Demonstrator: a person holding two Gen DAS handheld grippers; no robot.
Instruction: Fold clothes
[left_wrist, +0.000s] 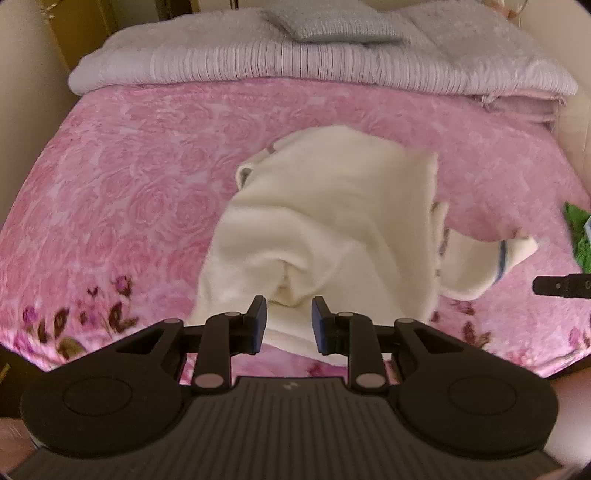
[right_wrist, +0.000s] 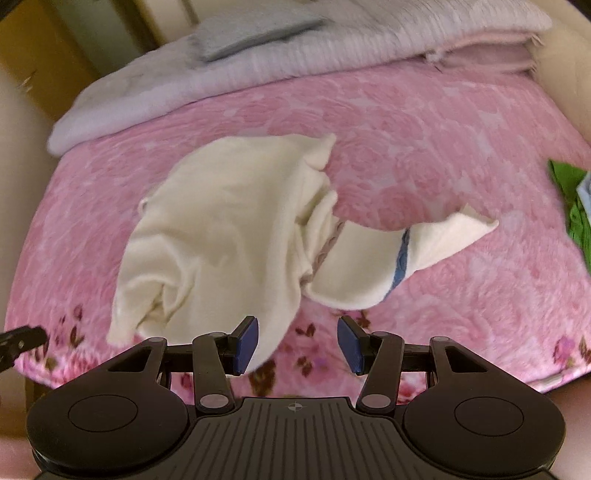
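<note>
**Cream garment loose on the bed, both claws apart**

While I hover both claws over the pink bed (left_wrist: 129, 177), the cream garment (left_wrist: 325, 221) lies crumpled mid-bed, one sleeve (right_wrist: 413, 251) with a blue band flung right. My left claw (left_wrist: 289, 321) stands narrowly parted around its near hem, gripping nothing I can confirm. My right claw (right_wrist: 299, 343) gapes wide, its left pad touching the hem.

We see warm, dim, even light, soft motion blur beyond the jaws, and fisheye bending with dark corners outward.
</note>
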